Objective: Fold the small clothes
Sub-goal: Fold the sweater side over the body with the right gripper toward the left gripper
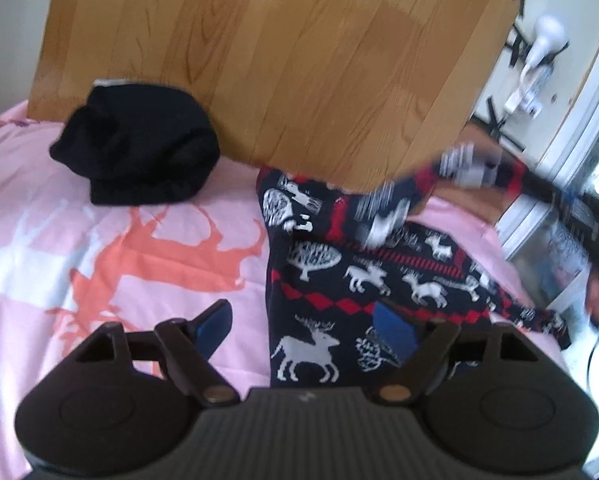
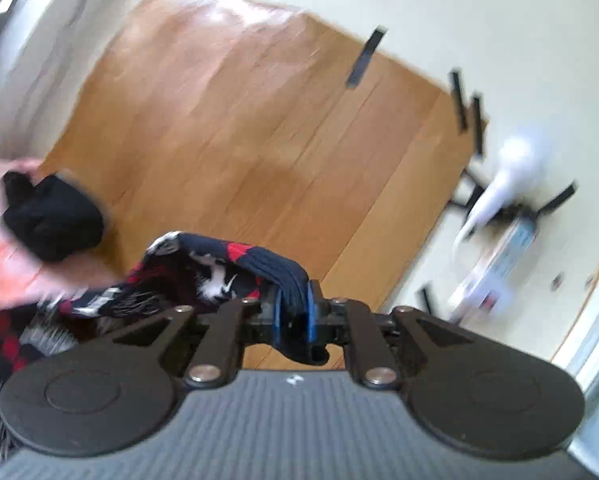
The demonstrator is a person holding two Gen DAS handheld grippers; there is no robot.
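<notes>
A navy sweater (image 1: 331, 280) with white reindeer and red diamond bands lies spread on the pink bed cover (image 1: 79, 248). My left gripper (image 1: 303, 320) hovers open over the sweater's near left part, one blue pad above the cover and the other above the knit. My right gripper (image 2: 294, 308) is shut on the sweater's (image 2: 219, 272) ribbed navy edge and holds it lifted off the bed, with the cloth trailing down to the left. In the left wrist view that raised part (image 1: 383, 204) is blurred, stretched toward the right.
A folded black garment (image 1: 139, 148) sits on the cover against the wooden headboard (image 1: 279, 60), also visible as a black garment (image 2: 51, 216) at the left. A white hair-dryer-like device (image 2: 503, 184) hangs on the wall to the right. The bed's right edge runs close beside the sweater.
</notes>
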